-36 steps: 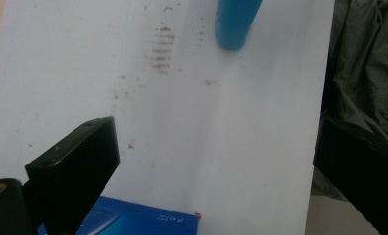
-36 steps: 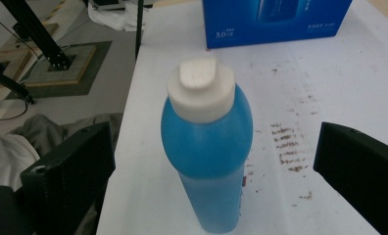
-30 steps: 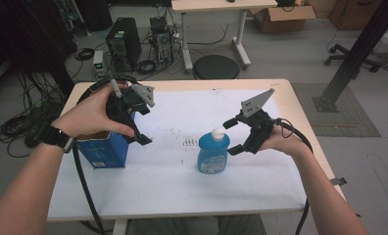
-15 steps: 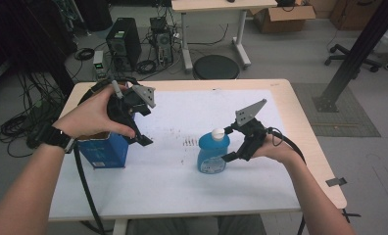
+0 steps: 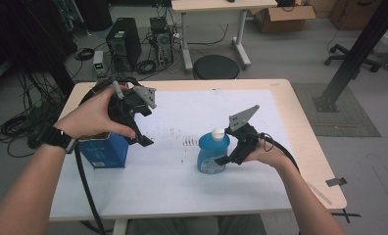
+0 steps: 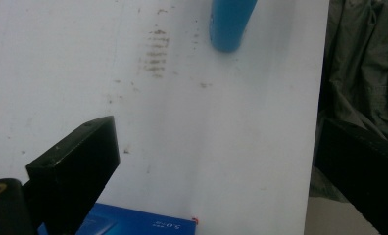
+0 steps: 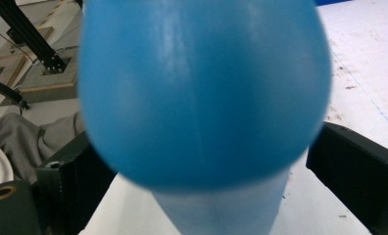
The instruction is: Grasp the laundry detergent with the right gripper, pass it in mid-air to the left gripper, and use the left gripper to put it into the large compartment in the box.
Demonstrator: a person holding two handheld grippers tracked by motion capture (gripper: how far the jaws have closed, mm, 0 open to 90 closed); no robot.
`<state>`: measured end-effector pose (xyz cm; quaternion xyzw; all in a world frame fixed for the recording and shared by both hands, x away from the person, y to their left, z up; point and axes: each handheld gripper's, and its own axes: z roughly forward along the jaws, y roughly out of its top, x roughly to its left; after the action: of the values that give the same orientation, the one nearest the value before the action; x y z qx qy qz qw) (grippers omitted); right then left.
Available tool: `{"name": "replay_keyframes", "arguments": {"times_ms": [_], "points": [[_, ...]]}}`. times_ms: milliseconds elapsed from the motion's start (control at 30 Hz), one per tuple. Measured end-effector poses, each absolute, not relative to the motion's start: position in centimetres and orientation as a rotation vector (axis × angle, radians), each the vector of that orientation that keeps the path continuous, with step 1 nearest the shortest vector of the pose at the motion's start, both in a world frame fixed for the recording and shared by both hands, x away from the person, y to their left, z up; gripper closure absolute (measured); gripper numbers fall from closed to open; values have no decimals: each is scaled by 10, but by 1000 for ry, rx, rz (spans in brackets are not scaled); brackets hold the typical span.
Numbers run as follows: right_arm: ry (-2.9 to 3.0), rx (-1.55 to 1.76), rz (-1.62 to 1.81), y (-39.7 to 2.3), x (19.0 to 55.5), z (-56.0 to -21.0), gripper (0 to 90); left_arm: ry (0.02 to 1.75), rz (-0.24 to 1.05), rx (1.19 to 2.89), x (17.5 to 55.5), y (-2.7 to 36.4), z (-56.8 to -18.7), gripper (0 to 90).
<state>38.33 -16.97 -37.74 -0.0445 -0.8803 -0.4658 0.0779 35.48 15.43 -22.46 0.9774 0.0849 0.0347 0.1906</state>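
A blue bottle (image 5: 211, 152) with a white cap stands upright on the white table top (image 5: 182, 112), right of centre. My right gripper (image 5: 227, 155) reaches it from the right. In the right gripper view the bottle (image 7: 202, 93) sits between the jaws. They have just been closing, and both pads lie against its sides. My left gripper (image 5: 144, 128) hangs open above a blue box (image 5: 105, 151) at the left. In the left gripper view its jaws stand wide apart over bare table around (image 6: 216, 161). The box top (image 6: 143, 224) shows at the bottom and the bottle (image 6: 230, 24) farther off.
Dark smudges (image 5: 188, 142) mark the sheet between the box and the bottle. Beyond the table's far edge are a round black stool (image 5: 216, 67), a computer tower (image 5: 122, 41) and cables. A black post (image 5: 358, 49) stands at the right.
My right gripper has sunk and moved left, from beside the bottle's cap to around its body. The left hand and the box have stayed put.
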Motion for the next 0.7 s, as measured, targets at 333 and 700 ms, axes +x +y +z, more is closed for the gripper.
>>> {"name": "replay_keyframes", "arguments": {"times_ms": [333, 700], "points": [[-2636, -122, -1415, -164, 382, -382, 149, 241, 98, 2743, 354, 154, -224, 41], [-2639, -110, -1425, -165, 381, -383, 221, 242, 97, 2748, 354, 154, -224, 41]]}}
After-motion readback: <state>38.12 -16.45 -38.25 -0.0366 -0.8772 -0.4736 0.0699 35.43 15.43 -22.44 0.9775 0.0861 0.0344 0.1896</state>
